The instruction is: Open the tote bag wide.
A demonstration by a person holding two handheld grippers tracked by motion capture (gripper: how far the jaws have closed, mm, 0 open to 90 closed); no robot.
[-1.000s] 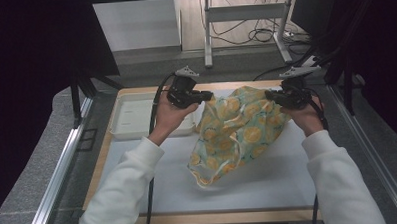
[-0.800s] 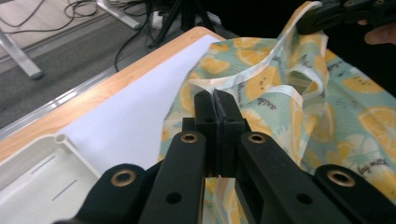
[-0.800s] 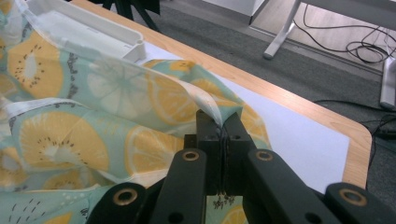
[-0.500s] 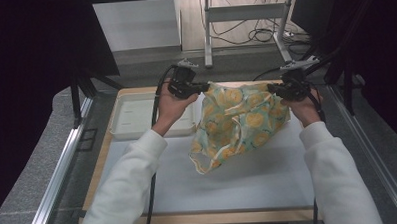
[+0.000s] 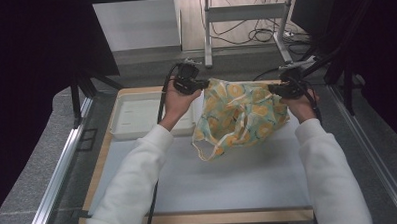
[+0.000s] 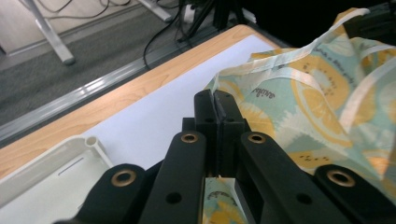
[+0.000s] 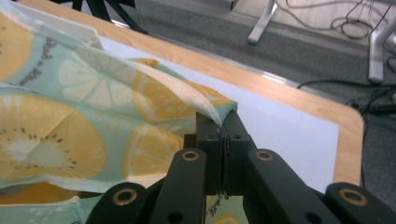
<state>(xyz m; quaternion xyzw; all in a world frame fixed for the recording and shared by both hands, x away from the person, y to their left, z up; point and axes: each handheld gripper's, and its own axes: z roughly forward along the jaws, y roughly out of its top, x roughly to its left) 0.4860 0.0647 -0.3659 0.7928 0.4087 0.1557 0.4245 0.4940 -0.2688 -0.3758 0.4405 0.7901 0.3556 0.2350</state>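
Surface: wooden table [image 5: 100, 160] under one white mat [image 5: 239, 175], cables on the floor beyond.
Tray: one shallow white plastic tray [image 5: 131, 117], at the mat's left.
Cloth: one soft, light fruit-print fabric bag [image 5: 239, 115], hanging stretched between both grippers above the mat; likely floppy, best gripped at its top corners.
Left gripper [image 6: 215, 105]: jaws clamped on one corner.
Right gripper [image 7: 223, 122]: jaws clamped on the other corner.

Wooden-edged table [image 5: 95, 170] with a white mat [image 5: 239, 175] on top, sitting on grey speckled carpet [image 5: 33, 168]. Behind it there's a metal desk frame [image 5: 243, 13] with a mess of cables [image 5: 244, 33] on the floor, dark curtains [image 5: 29, 53] on both sides.
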